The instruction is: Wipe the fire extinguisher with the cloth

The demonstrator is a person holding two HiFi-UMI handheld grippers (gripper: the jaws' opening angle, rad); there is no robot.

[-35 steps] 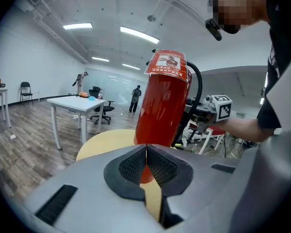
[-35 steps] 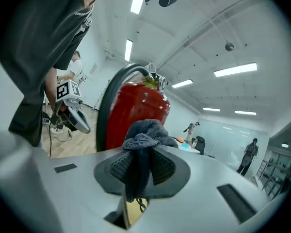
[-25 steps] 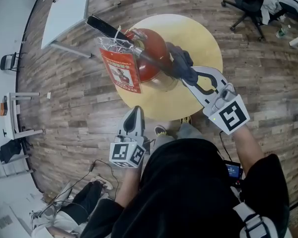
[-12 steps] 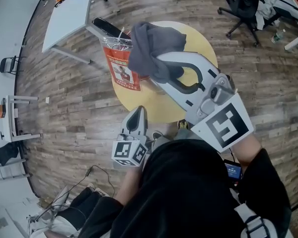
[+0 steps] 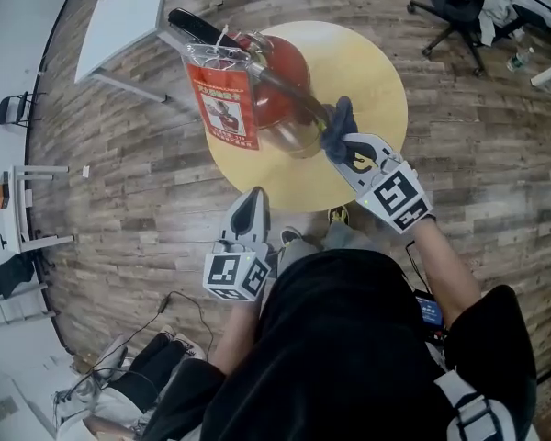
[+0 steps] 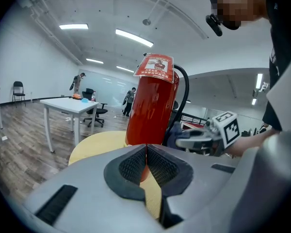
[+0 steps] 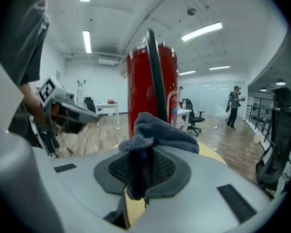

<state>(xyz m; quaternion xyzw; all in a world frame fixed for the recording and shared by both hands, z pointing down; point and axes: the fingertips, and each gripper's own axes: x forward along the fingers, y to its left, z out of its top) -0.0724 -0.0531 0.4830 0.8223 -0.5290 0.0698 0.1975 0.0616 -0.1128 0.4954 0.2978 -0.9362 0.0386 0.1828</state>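
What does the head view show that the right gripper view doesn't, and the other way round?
Only the head view: the whole round yellow table from above, and the printed face of the red tag on the fire extinguisher. Only the right gripper view: a close look at the right tongs shut on the grey cloth, ceiling lights, a far-off person. Both: the fire extinguisher, the grey cloth, the left tongs.

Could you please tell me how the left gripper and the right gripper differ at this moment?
The right gripper is shut on the grey cloth; the left gripper is shut on nothing. The right gripper reaches over the round table beside the fire extinguisher; the left gripper hangs back at the table's near edge. Both point towards the extinguisher.
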